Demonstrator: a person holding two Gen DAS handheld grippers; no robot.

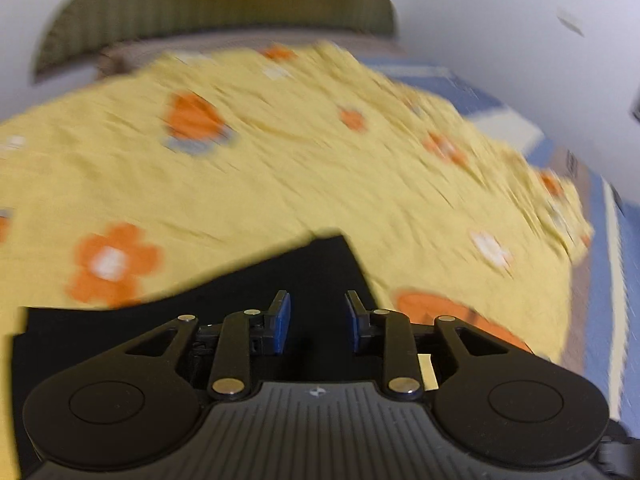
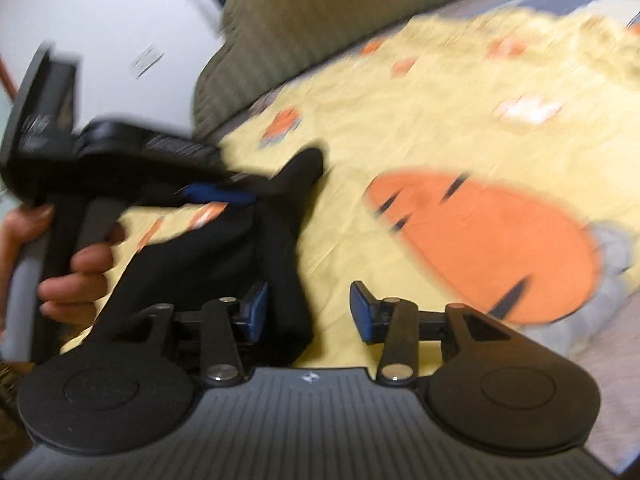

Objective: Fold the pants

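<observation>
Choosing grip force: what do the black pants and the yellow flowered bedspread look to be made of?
Black pants: soft matte fabric, probably knit; they drape and bunch without shine. Yellow bedspread: thin woven cloth, likely cotton; fine wrinkles, flat printed orange flowers. Blur leaves the weave uncertain.

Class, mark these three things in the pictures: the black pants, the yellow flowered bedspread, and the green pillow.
black pants (image 1: 316,268): left wrist view, on the flat cloth ahead of the fingers.
yellow flowered bedspread (image 1: 280,176): left wrist view, on plain yellow cloth mid-bed.
green pillow (image 2: 304,12): right wrist view, on its ribbed face.
</observation>
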